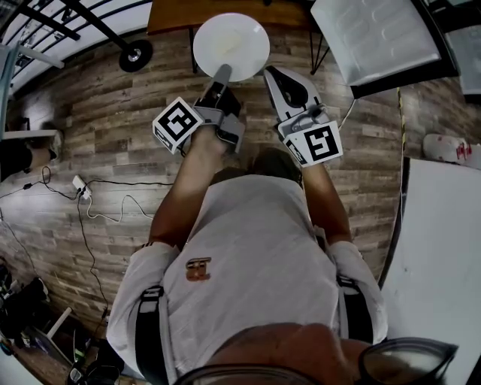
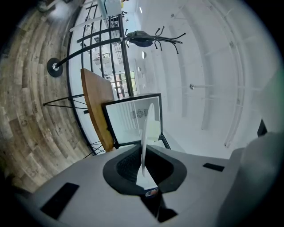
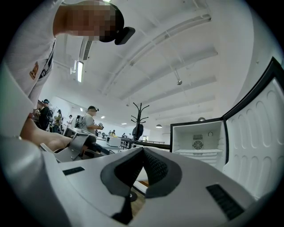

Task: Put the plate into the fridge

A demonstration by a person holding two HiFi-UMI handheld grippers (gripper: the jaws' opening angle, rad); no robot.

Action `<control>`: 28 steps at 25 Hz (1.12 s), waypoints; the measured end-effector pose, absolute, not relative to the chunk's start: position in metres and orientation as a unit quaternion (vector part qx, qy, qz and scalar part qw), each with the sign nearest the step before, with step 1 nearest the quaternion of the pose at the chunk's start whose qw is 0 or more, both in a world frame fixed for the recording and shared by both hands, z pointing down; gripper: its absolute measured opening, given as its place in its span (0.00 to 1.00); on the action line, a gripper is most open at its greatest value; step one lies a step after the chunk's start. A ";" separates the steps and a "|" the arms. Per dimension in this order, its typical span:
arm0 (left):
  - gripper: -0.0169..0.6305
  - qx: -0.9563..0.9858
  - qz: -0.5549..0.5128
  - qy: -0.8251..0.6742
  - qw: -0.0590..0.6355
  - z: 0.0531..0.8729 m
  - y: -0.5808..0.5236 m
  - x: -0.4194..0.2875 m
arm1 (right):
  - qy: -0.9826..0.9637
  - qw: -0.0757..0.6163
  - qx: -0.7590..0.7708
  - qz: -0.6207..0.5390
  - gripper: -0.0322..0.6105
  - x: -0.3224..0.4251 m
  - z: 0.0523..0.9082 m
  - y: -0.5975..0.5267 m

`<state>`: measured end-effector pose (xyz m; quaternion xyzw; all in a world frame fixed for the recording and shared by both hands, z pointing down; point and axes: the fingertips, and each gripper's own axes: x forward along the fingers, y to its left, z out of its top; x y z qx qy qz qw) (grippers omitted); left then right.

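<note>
White and round, the smooth plate (image 1: 231, 45) is clamped by its near rim in the left gripper (image 1: 223, 73), out in front of the person and above the grey-brown wood-plank floor (image 1: 113, 113). In the left gripper view the plate (image 2: 145, 133) stands edge-on between the dark ribbed pads (image 2: 128, 166), which press on it from both sides. From the head view its far edge seems to overlap the brown wooden table (image 1: 173, 15), though the steep angle makes that hard to judge.

The right gripper (image 1: 270, 73) is just beside the plate, on its right. In its own view the two jaws meet at their tips with nothing between them, so the right gripper (image 3: 143, 153) is closed and empty.

The small white fridge with a black frame (image 3: 197, 142) stands open ahead, its ribbed white door (image 3: 259, 133) swung out to the right. The plate is outside it. The same door (image 1: 376, 37) shows at the upper right of the head view. A black coat stand (image 3: 138, 122) rises to the left of the fridge.
</note>
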<state>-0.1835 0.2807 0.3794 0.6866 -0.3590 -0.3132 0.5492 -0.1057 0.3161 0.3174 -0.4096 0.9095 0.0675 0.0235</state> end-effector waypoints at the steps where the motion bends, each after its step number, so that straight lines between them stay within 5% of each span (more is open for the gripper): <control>1: 0.08 0.687 -0.313 -0.358 0.549 0.378 0.279 -0.186 | 0.909 0.023 -0.410 0.067 0.10 -0.108 0.317 0.315; 28: 0.08 0.686 -0.310 -0.361 0.551 0.391 0.120 -0.151 | 0.909 0.033 -0.408 0.075 0.10 -0.069 0.329 0.147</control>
